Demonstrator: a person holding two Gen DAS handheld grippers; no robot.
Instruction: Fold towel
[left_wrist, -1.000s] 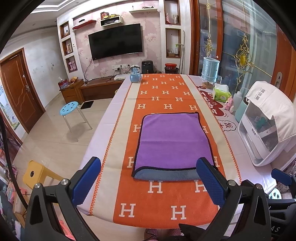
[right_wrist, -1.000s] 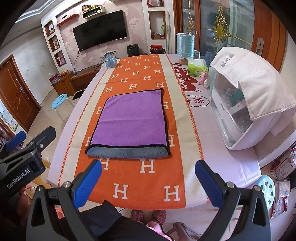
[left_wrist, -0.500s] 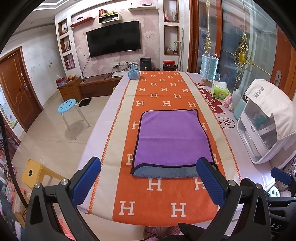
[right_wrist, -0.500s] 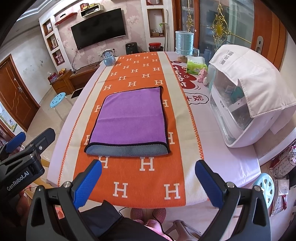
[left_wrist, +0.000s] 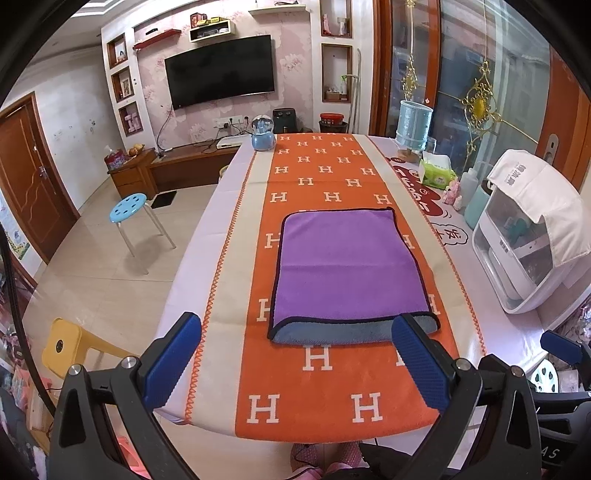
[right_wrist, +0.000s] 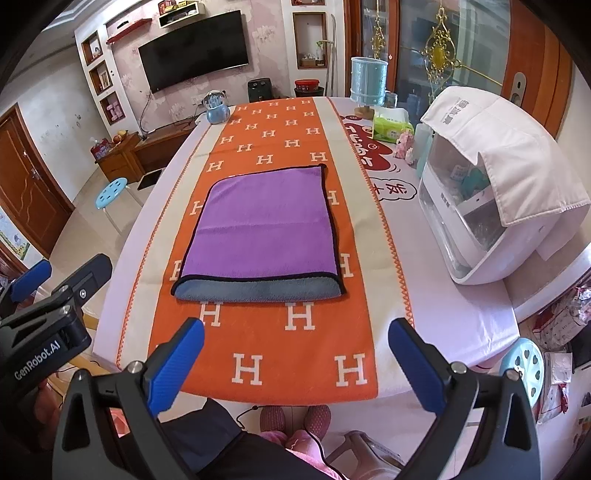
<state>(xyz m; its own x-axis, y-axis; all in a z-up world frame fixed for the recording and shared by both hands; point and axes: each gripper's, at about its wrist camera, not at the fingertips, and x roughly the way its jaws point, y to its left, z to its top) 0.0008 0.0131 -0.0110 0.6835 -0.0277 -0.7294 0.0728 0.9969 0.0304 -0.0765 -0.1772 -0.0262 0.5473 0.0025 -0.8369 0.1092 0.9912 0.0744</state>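
A purple towel (left_wrist: 347, 266) with black trim lies folded flat on the orange H-pattern runner (left_wrist: 325, 384) of a long table; its grey underside shows along the near fold. It also shows in the right wrist view (right_wrist: 264, 229). My left gripper (left_wrist: 297, 360) is open and empty, above the table's near edge, short of the towel. My right gripper (right_wrist: 295, 365) is open and empty, back over the near edge. The left gripper's body shows at the left of the right wrist view (right_wrist: 44, 325).
A white appliance under a white cloth (right_wrist: 495, 184) stands on the table's right side, with a tissue pack (right_wrist: 391, 127) and a blue bucket (right_wrist: 368, 85) behind it. A blue jar (left_wrist: 263, 134) stands at the far end. Stools (left_wrist: 129, 208) stand on the floor at left.
Both grippers have drawn back and up from the towel, so it looks farther away. The towel has not moved. Both grippers stay open.
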